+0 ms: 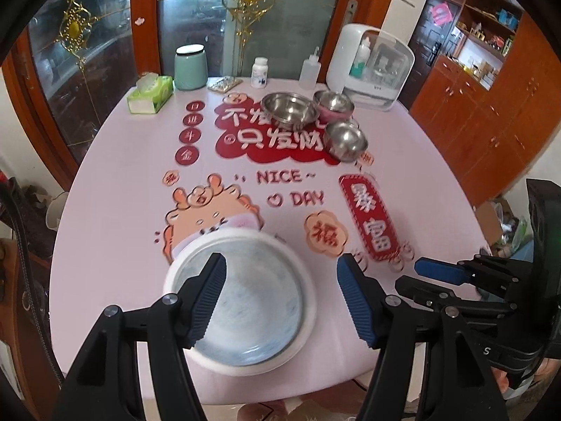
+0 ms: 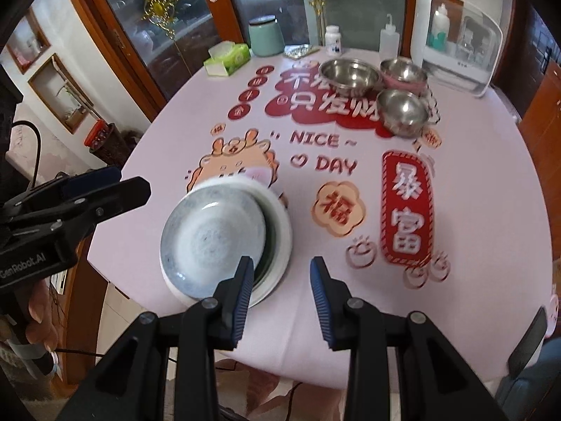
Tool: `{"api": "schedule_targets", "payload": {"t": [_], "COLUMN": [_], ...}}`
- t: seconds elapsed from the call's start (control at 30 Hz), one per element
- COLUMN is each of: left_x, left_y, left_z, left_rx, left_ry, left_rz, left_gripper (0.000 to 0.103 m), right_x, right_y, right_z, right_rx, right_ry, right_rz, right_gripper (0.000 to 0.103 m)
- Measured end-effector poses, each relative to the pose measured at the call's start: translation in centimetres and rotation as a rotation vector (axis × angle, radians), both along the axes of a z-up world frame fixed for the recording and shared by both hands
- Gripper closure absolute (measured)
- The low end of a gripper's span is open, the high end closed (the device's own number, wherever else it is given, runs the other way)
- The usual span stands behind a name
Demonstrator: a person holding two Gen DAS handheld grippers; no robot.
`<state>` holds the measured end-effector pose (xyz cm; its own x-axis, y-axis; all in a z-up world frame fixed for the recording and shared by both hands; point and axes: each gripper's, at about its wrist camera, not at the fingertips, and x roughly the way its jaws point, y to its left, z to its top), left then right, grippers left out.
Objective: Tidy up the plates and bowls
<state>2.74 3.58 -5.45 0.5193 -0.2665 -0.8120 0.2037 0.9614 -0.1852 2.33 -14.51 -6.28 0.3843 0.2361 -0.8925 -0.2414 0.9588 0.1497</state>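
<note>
Plates (image 2: 214, 238) sat stacked at lower centre-left of the right wrist view, near the table's (image 2: 491, 182) front edge: a blue-grey plate on top, shifted off-centre to the left, over a white-rimmed one whose right side showed beneath. The stack looked like the gathering point for flatware, kept close to the person for easy reach. Three steel bowls (image 2: 350, 73) stood clustered at upper right of that view, near a white box (image 2: 455, 42), not nested; one had a pink outer wall. They were well apart from the plates, so the bowl half of the job looked undone. Tissue box (image 2: 229, 58), green canister (image 2: 266, 37), pill bottle (image 2: 332, 39) and squeeze bottle (image 2: 389, 40) lined the far edge, clear of the work area. Left gripper (image 1: 282, 298) hung above the stack, jaws moderately wide and empty; in its own view one finger overlapped the plate and the other lay off to its right, but neither pad pressed on anything. The spread matched a release stance rather than a grip. Right gripper (image 2: 282, 294) had its jaws narrower, partly open, also holding nothing; its left finger overlapped the stack's near rim in the picture, and contact could not be told. Both pointed steeply down at the table. Motion blur smeared the plate rims and the tablecloth print.
</note>
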Motion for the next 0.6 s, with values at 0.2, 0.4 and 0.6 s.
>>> {"api": "schedule_targets", "payload": {"t": [0.2,0.4,0.6], "left_x": [1.4,3.5,6.4], "left_y": [-4.5,-7.9,-9.7], "left_z": [2.5,5.4,8.2], "left_rx": [0.015,0.008,0.029], "left_ry": [-0.033,-0.059,-0.084], "left_rz": [0.047,0.101,0.119], "left_gripper": [0.038,0.038,0.038], "right_x": [2.4,5.4,9.2], "right_y": [-4.8,-8.9,-12.2], "right_z": [2.8,5.9,8.7], "right_rx": [0.031,0.023,0.030], "right_ry": [-0.027,-0.088,-0.122], "right_rz": [0.036,0.067,0.053], "right_gripper": [0.069,0.069,0.069]}}
